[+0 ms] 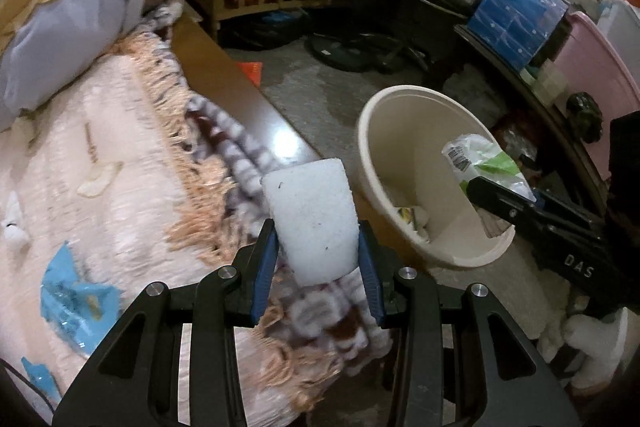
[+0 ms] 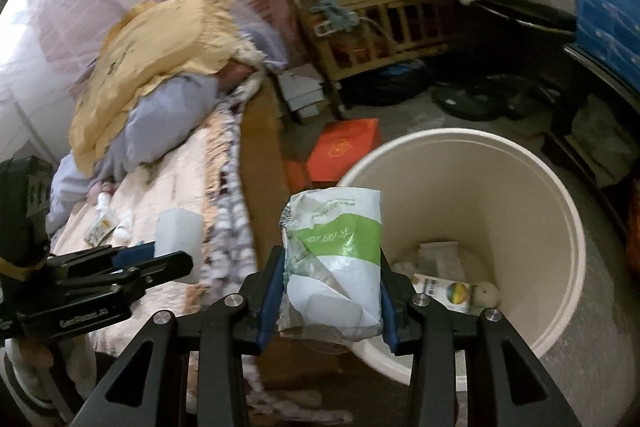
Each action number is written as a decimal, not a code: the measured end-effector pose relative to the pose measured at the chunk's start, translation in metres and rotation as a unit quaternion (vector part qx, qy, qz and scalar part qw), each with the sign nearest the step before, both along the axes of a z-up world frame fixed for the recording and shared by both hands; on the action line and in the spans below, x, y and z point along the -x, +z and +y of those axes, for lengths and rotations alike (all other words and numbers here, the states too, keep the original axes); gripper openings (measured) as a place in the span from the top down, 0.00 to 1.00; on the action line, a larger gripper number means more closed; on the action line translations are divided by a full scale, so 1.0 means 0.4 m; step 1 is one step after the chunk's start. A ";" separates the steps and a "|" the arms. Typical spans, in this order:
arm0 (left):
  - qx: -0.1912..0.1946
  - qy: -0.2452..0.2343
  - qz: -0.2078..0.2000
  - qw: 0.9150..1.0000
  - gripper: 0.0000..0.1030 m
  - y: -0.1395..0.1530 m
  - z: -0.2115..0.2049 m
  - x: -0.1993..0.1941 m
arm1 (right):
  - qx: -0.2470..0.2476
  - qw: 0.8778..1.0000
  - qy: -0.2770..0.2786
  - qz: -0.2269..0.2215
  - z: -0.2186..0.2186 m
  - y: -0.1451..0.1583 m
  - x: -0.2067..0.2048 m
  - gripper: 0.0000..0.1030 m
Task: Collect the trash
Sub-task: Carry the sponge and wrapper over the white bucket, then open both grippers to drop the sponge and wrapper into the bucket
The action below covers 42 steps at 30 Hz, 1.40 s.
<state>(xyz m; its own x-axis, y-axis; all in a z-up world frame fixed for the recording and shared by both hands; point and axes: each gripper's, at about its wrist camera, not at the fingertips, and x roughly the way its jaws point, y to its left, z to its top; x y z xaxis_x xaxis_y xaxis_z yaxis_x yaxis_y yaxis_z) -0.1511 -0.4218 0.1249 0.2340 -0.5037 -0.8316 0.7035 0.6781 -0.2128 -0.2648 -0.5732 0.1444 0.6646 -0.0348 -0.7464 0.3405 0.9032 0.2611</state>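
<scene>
Left wrist view has my left gripper [image 1: 319, 247] clamped on a white foam block [image 1: 310, 215] at center, while my right gripper [image 2: 332, 287] squeezes a crumpled green-white wrapper [image 2: 334, 259] over the cream bin's [image 2: 532, 195] near rim.

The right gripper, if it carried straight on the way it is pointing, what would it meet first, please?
Most likely the cream bin. The right gripper, shut on a green-and-white packet, points down at the bin's near rim and open mouth, though depth is hard to judge through the fisheye.
</scene>
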 end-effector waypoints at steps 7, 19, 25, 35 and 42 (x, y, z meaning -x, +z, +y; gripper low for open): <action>0.012 -0.019 0.023 0.999 0.64 -0.017 -0.064 0.005 | -0.008 0.999 -0.039 0.013 -0.073 -0.039 0.028 0.62; 0.037 -0.037 0.065 0.997 0.64 -0.044 -0.155 0.004 | -0.017 0.997 -0.070 0.024 -0.128 -0.062 0.052 0.60; 0.041 -0.044 0.071 0.996 0.64 -0.052 -0.195 0.009 | -0.016 0.996 -0.084 0.036 -0.149 -0.075 0.057 0.60; 0.077 -0.048 0.079 0.993 0.51 -0.052 -0.206 0.013 | -0.001 0.993 -0.111 0.048 -0.170 -0.081 0.068 0.51; 0.082 -0.036 0.091 0.992 0.40 -0.060 -0.187 -0.002 | -0.003 0.991 -0.125 0.044 -0.180 -0.076 0.075 0.31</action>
